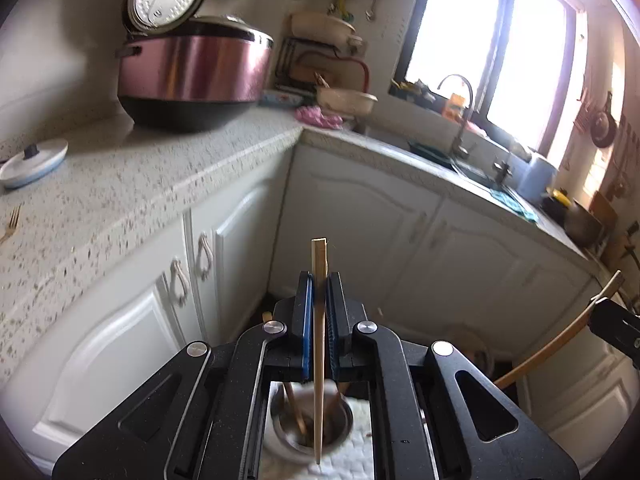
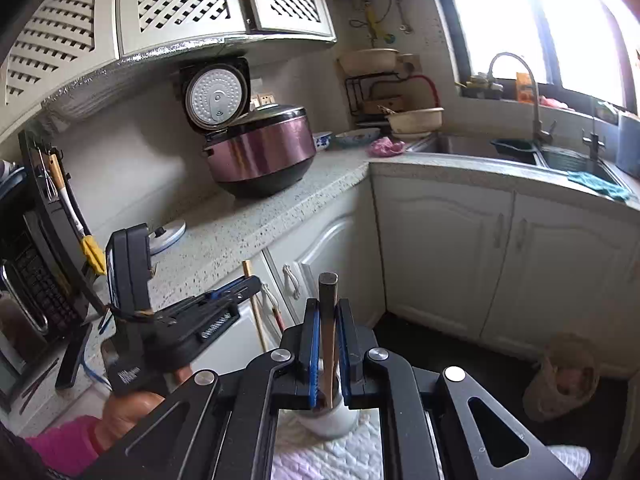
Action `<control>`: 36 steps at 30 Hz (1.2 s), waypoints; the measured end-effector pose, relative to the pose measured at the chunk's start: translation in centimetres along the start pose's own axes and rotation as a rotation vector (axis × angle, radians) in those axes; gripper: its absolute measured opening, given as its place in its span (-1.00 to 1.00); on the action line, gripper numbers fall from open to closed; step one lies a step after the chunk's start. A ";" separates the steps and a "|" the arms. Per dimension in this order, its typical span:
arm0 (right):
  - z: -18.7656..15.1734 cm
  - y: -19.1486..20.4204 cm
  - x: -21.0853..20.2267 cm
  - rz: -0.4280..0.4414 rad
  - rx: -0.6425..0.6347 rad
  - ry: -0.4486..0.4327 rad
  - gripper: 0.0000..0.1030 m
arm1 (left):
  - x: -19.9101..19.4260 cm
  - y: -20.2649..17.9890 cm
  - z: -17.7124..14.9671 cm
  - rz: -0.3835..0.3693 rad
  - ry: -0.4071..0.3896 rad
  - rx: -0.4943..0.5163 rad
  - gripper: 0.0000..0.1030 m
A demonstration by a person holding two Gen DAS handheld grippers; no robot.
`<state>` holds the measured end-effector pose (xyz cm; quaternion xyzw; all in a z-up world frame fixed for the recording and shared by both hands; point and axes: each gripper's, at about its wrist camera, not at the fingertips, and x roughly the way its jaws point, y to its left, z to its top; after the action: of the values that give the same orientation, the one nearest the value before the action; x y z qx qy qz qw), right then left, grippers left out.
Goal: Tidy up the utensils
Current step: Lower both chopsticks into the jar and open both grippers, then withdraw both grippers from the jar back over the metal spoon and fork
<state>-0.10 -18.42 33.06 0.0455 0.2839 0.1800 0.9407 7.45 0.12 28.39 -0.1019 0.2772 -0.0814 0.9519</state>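
Observation:
My left gripper [image 1: 319,280] is shut on a pale wooden chopstick [image 1: 319,352] that stands upright between its blue pads. The chopstick's lower tip hangs over a metal cup [image 1: 312,424] holding other sticks, on a white quilted cloth [image 1: 352,456]. My right gripper [image 2: 328,306] is shut on a dark brown utensil handle [image 2: 328,332], upright above a white cup [image 2: 332,420] on the cloth [image 2: 320,456]. The left wrist view shows the right gripper [image 1: 612,320] at the right edge with its curved wooden handle [image 1: 552,348]. The right wrist view shows the left gripper [image 2: 244,286] and its chopstick [image 2: 256,312] at the left.
A purple rice cooker [image 2: 260,152] with its lid up stands on the speckled counter [image 2: 248,224]. A round lid [image 1: 34,162] and a fork [image 1: 12,220] lie on it. White cabinet doors [image 1: 360,216], a sink with faucet [image 2: 520,92] and a basket [image 2: 560,380] on the floor surround me.

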 end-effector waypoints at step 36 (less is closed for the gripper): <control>-12.4 -4.2 6.7 -0.038 0.163 0.270 -0.21 | 1.8 2.0 -11.2 0.118 0.219 0.057 -0.07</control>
<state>-0.46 -20.09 18.45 0.0918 0.4224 0.1432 0.8903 3.04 -0.04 17.73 -0.0488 0.3826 -0.0439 0.9216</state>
